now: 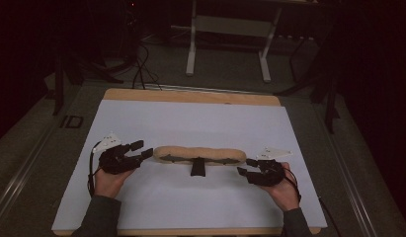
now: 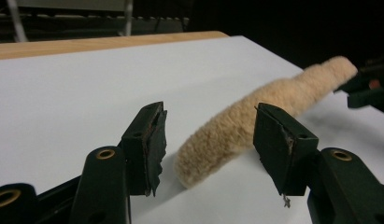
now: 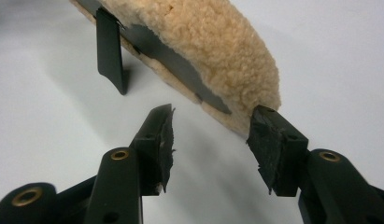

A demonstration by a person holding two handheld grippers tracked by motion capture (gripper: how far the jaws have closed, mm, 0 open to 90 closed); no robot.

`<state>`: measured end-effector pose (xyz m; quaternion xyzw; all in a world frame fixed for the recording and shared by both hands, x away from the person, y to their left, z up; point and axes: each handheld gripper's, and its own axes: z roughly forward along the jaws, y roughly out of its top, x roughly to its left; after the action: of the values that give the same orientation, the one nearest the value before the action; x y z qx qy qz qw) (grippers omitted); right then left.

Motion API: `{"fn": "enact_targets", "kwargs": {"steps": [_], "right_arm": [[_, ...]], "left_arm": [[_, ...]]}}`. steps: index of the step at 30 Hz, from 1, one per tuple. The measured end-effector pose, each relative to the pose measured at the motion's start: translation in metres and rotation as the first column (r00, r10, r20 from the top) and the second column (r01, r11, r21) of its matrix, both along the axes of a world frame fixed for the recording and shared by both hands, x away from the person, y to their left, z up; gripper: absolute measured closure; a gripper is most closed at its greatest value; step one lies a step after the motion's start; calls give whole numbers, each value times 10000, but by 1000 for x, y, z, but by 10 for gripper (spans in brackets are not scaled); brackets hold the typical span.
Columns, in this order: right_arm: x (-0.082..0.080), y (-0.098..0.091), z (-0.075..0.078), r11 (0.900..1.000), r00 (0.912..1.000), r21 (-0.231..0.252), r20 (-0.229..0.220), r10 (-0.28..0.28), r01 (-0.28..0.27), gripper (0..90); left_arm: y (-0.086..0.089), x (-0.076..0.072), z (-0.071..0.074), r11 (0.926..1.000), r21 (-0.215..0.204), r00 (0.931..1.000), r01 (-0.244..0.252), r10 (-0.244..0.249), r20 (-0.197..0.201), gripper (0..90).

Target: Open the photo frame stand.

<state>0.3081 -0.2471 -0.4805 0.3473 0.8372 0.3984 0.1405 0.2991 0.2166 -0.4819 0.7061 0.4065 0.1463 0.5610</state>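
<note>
Mid-table: fleece roll (image 1: 199, 154), lying crosswise
Left gripper (image 1: 141, 149): my jaws apart, at roll's left end
Right gripper (image 1: 246, 166): my jaws apart, at right end

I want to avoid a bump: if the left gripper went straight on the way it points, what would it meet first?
Probably the near end of the fleecy tan roll, lying between the open left gripper jaws' line.
</note>
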Motion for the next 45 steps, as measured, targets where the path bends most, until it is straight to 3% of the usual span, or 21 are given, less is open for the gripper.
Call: {"fn": "enact_targets", "kwargs": {"steps": [6,14,20,28,34,45], "right_arm": [[-3,-1,2,9991,9984,90,-363,422,-419,562],[-3,12,-4,9959,9931,-145,-770,881,-895,564],[-2,20,-8,9953,9923,-110,-791,954,-966,584],[-2,34,-17,9927,9917,-470,-710,1074,-1109,591],[-3,41,-20,9952,9941,-340,-601,901,-923,635],[0,46,-24,9982,9997,-571,-96,-209,203,855]], "left_arm": [[-2,2,2,9977,480,9989,-474,473,40,470],[-15,13,-7,9888,1173,9954,-928,951,-141,666],[-21,17,-11,9838,1520,9950,-951,988,-166,734],[-23,20,-15,9771,1842,9936,-1066,1116,-167,818],[-28,21,-17,9752,1991,9946,-965,1021,-181,884],[-32,22,-20,9730,2128,9954,-890,944,-151,900]]}}
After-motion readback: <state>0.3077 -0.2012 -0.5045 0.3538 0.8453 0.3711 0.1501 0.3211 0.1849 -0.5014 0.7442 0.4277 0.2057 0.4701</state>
